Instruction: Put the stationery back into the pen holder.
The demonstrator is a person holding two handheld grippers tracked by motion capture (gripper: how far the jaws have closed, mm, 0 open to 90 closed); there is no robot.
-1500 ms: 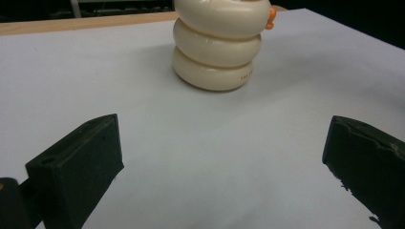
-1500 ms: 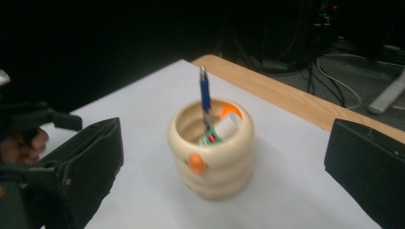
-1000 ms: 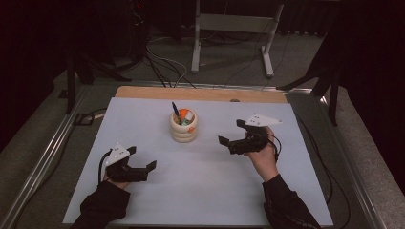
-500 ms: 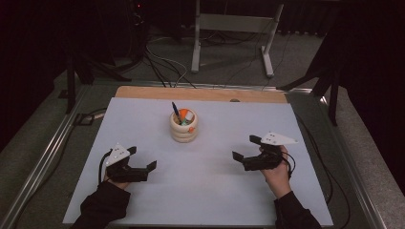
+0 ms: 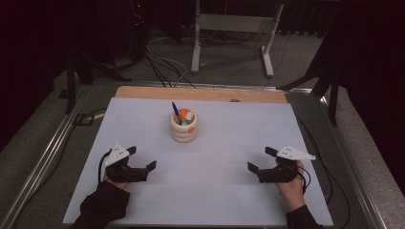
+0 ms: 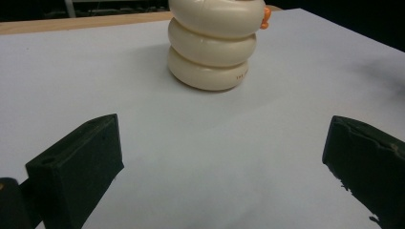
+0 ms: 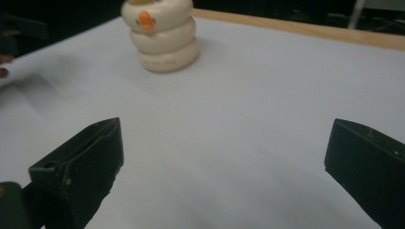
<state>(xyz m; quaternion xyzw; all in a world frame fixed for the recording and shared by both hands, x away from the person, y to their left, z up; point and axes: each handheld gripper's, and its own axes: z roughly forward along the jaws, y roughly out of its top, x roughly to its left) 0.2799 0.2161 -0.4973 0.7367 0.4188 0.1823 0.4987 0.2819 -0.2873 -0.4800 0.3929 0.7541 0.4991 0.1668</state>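
One white table (image 5: 210, 191) carries a single cream holder (image 5: 184, 128), built as three stacked rings with an orange knob on its side, standing upright in the middle of the far half. Two grippers rest low over the near half, well apart from each other and from the holder. The left gripper (image 5: 142, 161) sits at the near left where it was a second ago, while the right gripper (image 5: 261, 160) has drawn back from beside the holder to the near right, now roughly level with the left one. Each has its jaws spread wide with bare table between them, gripping and touching nothing. Inside the holder stand one dark pen (image 5: 175, 111), an orange piece and a pale green-and-white piece, too small to identify further.
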